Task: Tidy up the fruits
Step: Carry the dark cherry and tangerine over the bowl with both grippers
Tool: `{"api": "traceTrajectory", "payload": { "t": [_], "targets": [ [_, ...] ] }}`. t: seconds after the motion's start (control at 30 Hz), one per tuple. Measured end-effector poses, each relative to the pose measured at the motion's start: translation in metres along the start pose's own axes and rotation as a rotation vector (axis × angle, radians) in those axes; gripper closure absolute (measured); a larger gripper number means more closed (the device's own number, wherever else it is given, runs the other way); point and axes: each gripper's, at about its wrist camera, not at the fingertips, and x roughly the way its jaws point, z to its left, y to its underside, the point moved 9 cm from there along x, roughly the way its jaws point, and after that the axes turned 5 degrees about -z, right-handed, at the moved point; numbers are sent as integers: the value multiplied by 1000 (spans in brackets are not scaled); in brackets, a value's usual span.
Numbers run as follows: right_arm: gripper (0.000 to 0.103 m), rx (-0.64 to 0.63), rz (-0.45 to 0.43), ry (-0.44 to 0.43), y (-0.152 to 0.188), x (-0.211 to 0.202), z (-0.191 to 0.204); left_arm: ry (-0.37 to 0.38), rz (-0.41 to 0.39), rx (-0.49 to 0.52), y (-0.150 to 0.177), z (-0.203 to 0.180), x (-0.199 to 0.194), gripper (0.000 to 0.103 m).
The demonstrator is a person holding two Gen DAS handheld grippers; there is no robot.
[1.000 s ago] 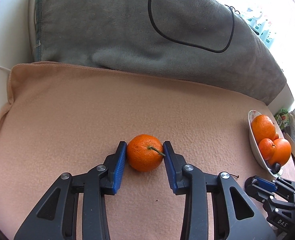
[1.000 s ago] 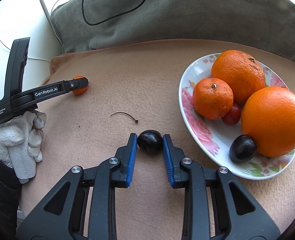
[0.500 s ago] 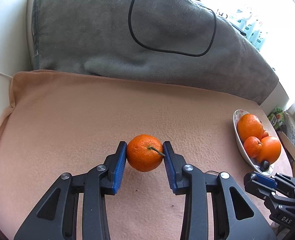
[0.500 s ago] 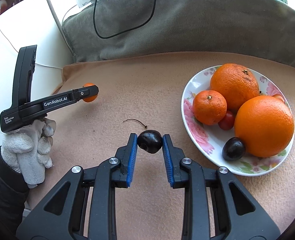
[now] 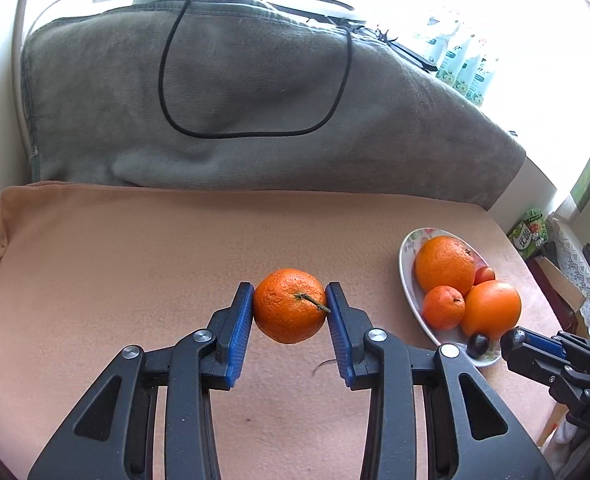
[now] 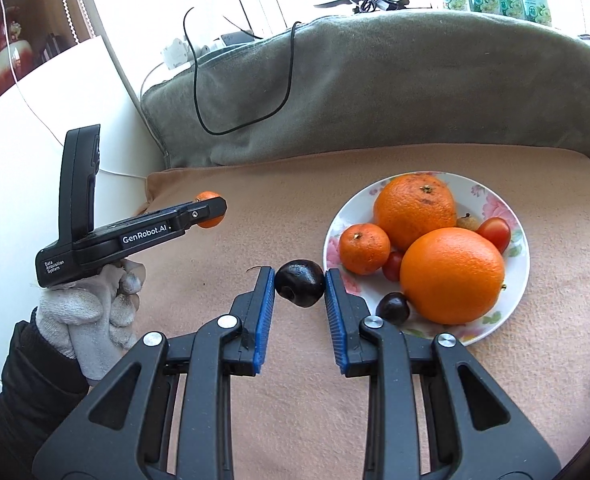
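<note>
The left gripper (image 5: 289,312) has its blue pads clamped on a mandarin (image 5: 289,306), held up above the peach blanket (image 5: 135,280); its stem pokes toward the right pad. The right gripper (image 6: 299,286) is closed on a dark plum (image 6: 299,283), roundish so no real long axis, dimple facing lower left. The plum sits just left of the floral plate (image 6: 507,320), which holds two big oranges, a small mandarin, tomatoes and another plum. A loose stem (image 5: 322,365) lies on the blanket, half hidden behind the left gripper's right finger. A grey cushion (image 5: 255,100) with a black cable (image 5: 163,92) sits behind.
</note>
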Motion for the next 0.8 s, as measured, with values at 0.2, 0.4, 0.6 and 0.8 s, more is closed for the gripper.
{"api": "traceTrajectory", "payload": {
  "t": [0.2, 0.4, 0.6, 0.8],
  "targets": [
    [76, 22, -38, 22, -17, -19, -30, 40, -8, 32, -9, -37, 1, 68],
    [76, 37, -48, 44, -32, -24, -63, 78, -8, 70, -12, -74, 2, 68],
    [76, 55, -49, 50, -45, -21, -92, 115, -3, 109, -14, -111, 8, 68],
    [76, 81, -36, 43, -56, -12, -119, 139, 11, 135, -10, -137, 15, 68]
  ]
}}
